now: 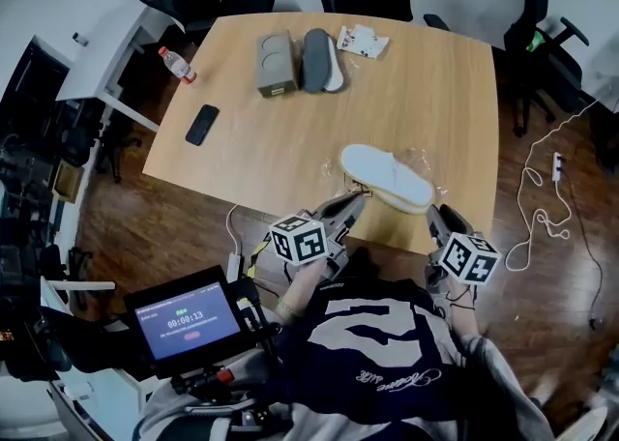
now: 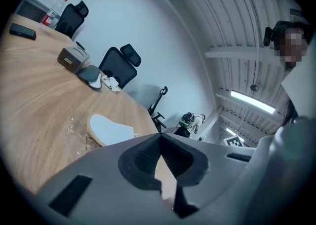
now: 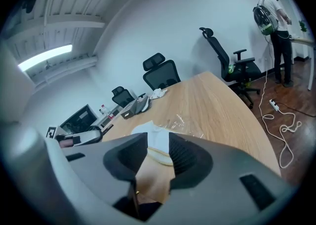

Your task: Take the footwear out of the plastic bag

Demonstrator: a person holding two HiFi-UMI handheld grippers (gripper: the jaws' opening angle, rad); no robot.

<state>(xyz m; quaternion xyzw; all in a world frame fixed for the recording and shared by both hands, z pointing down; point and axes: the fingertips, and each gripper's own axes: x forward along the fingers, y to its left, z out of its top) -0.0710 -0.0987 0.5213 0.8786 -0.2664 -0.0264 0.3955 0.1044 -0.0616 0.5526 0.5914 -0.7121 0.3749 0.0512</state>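
Note:
A white slipper (image 1: 387, 178) lies sole up near the table's front edge. Crumpled clear plastic bag (image 1: 423, 161) shows under and beside it. My left gripper (image 1: 351, 205) hangs just in front of the slipper's near end, off the table edge, jaws shut with nothing between them. In the left gripper view the slipper (image 2: 111, 129) sits beyond the closed tips (image 2: 160, 137). My right gripper (image 1: 435, 220) is to the right of the slipper's front end, open and empty. The right gripper view shows the slipper (image 3: 155, 142) between the spread jaws (image 3: 158, 154), with the bag (image 3: 185, 123) behind it.
At the table's far side are a grey box (image 1: 276, 64), a dark slipper (image 1: 317, 59) beside a white one, and a torn packet (image 1: 363, 41). A phone (image 1: 202, 124) and a bottle (image 1: 177, 64) are at left. Office chairs ring the table; cables (image 1: 542, 217) trail on the floor.

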